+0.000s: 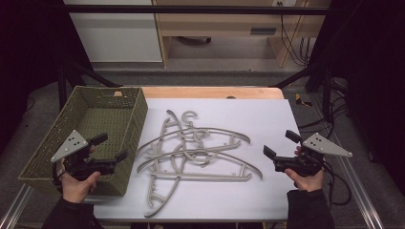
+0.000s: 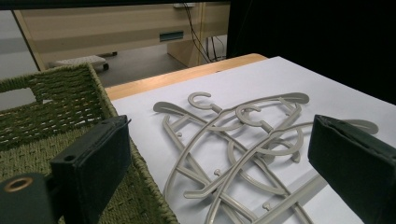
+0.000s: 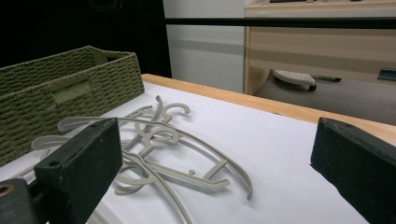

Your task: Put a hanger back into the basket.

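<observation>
Lying in a tangled heap on the white sheet [image 1: 267, 124] in the middle of the table, the grey hangers [image 1: 191, 152] overlap so closely that it is hard to tell how many there are or which hook belongs to which bar. One curved arm reaches toward the near edge of the sheet, and in the left gripper view the lower part of the heap [image 2: 243, 154] is cut off by the bottom of the frame and partly hidden behind a black jaw. In the right gripper view the heap [image 3: 159, 149] is likewise partly covered by the left-hand jaw. Just beside the hangers, on the left, stands the green woven basket [image 1: 136, 119], its near corner hidden behind the left gripper [image 1: 111, 148], which hovers over its front with jaws spread apart and nothing between them. The right gripper [image 1: 282, 145] hangs near the sheet's right edge, apart from the heap, its jaws also spread wide and holding nothing. A strip of wooden table [image 1: 210, 92] shows beyond the sheet.
</observation>
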`<action>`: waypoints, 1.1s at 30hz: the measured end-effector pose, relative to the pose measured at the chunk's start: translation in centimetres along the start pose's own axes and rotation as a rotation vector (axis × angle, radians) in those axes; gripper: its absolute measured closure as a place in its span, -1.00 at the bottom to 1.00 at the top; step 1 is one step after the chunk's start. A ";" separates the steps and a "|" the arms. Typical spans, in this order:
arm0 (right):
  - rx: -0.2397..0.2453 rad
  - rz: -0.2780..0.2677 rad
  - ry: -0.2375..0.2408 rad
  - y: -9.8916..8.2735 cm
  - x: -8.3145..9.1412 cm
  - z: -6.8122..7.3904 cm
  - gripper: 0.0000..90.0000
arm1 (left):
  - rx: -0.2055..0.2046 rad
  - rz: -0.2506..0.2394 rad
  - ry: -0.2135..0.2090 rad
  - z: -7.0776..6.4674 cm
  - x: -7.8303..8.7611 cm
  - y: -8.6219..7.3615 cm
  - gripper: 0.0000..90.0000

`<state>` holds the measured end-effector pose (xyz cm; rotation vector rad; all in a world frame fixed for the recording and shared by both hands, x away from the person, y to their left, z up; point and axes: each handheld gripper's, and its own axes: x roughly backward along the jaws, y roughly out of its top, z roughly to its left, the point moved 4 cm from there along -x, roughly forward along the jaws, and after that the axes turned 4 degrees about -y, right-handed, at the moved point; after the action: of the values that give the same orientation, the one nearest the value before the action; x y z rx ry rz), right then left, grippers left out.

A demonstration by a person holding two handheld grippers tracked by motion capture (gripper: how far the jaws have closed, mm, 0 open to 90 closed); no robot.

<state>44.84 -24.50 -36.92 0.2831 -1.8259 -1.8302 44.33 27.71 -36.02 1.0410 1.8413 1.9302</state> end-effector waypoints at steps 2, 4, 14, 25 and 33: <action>-0.001 0.003 -0.003 0.0 0.0 0.0 -0.95 | -0.002 0.004 -0.003 0.0 -0.1 0.1 -0.87; -0.004 0.000 0.000 0.0 0.0 0.0 -0.95 | -0.006 0.007 -0.009 -0.2 -0.2 0.1 -0.87; 0.010 0.012 0.015 0.1 -0.3 0.7 -0.95 | -0.025 0.043 -0.028 -1.0 -1.3 0.3 -0.87; 0.029 0.020 0.032 0.1 -0.6 1.2 -0.95 | -0.073 0.114 -0.085 -3.0 -3.6 0.5 -0.85; 0.032 0.033 0.037 0.2 -0.9 1.5 -0.95 | -0.111 0.200 -0.117 -4.0 -6.1 0.6 -0.82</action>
<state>44.89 -22.76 -36.86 0.2949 -1.8255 -1.7629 46.17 20.71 -37.04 1.3149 1.6018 2.0075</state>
